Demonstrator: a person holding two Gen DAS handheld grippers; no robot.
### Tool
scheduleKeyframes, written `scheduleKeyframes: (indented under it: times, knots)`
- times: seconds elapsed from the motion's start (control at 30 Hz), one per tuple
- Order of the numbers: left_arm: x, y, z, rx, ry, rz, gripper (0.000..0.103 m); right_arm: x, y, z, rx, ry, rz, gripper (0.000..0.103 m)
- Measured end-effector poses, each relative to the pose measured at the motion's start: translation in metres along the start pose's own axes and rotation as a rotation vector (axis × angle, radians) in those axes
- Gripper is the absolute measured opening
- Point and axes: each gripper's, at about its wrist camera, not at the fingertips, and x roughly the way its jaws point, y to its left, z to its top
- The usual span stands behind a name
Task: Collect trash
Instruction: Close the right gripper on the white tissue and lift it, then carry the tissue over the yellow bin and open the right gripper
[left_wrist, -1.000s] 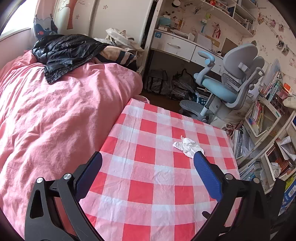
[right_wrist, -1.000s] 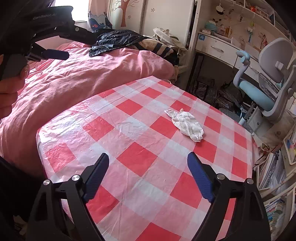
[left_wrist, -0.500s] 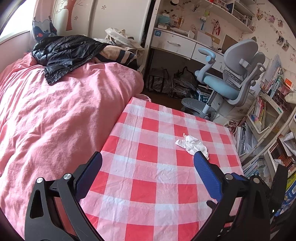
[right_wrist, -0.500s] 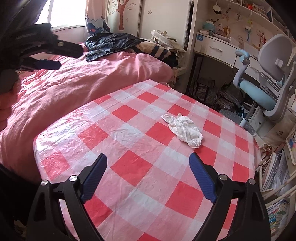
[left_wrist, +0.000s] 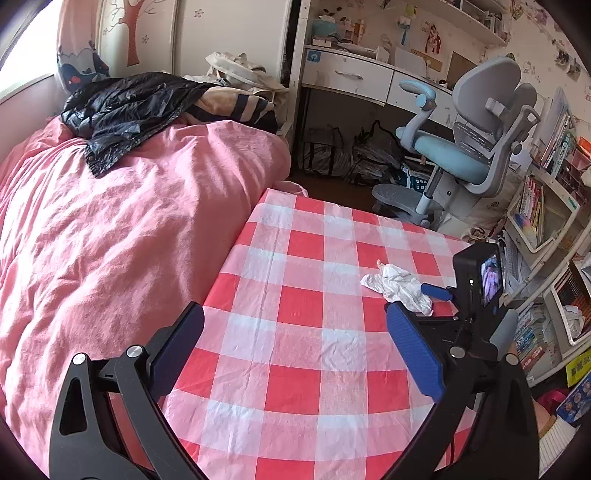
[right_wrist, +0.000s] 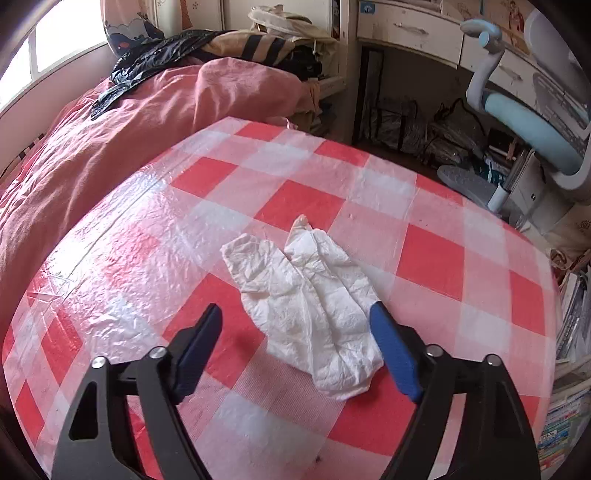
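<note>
Your right gripper (right_wrist: 295, 343) has its two blue-padded fingers (right_wrist: 393, 354) spread either side of a crumpled white tissue (right_wrist: 310, 299), and the jaws are closing; the tissue lies between them, its right edge just beside the right-hand pad, while the left-hand pad stands apart from it, so nothing is clasped yet. The tissue lies flat and wrinkled on a red-and-white checked tablecloth (right_wrist: 303, 199) under a clear, shiny plastic cover, towards the right half of the table. Your left gripper (left_wrist: 295, 343) hangs above the near part of the same table with its blue pads (left_wrist: 413, 354) wide apart and nothing between them. In the left wrist view the tissue (left_wrist: 399, 286) sits just beyond the right-hand pad, and your right gripper (left_wrist: 436, 291) reaches in from the right edge, one blue finger touching or just beside the tissue; you cannot tell which. To the left of the table a bed with a pink duvet (left_wrist: 110, 229) runs alongside, with a black jacket (left_wrist: 125, 110) heaped at its far end. Beyond the table stand a grey and light-blue desk chair (left_wrist: 476, 147), a white desk (left_wrist: 354, 77) with drawers, and crowded bookshelves (left_wrist: 543, 206) on the right.
</note>
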Motion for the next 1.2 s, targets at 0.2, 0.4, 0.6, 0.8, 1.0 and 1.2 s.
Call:
scheduleKeyframes:
  times: [0.2, 0.4, 0.6, 0.8, 1.0, 1.2]
  knots:
    - [0.010, -0.016, 0.000, 0.027, 0.019, 0.019, 0.095, -0.012, -0.022, -0.005, 0.051, -0.009, 0.041, 0.012]
    - [0.013, -0.050, -0.008, 0.115, 0.033, 0.010, 0.095, -0.085, -0.041, -0.047, 0.024, -0.071, 0.030, 0.010]
    - [0.011, -0.090, -0.023, 0.213, 0.045, -0.005, 0.095, -0.185, -0.091, -0.133, 0.140, -0.143, -0.091, 0.010]
    - [0.001, -0.121, -0.038, 0.271, 0.025, -0.026, 0.096, -0.201, -0.145, -0.238, 0.313, -0.039, -0.222, 0.010]
    - [0.001, -0.146, -0.045, 0.295, 0.024, -0.038, 0.096, -0.141, -0.189, -0.303, 0.463, 0.150, -0.276, 0.032]
    - [0.004, -0.152, -0.044, 0.263, 0.043, -0.064, 0.096, -0.159, -0.194, -0.295, 0.539, 0.059, -0.256, 0.051]
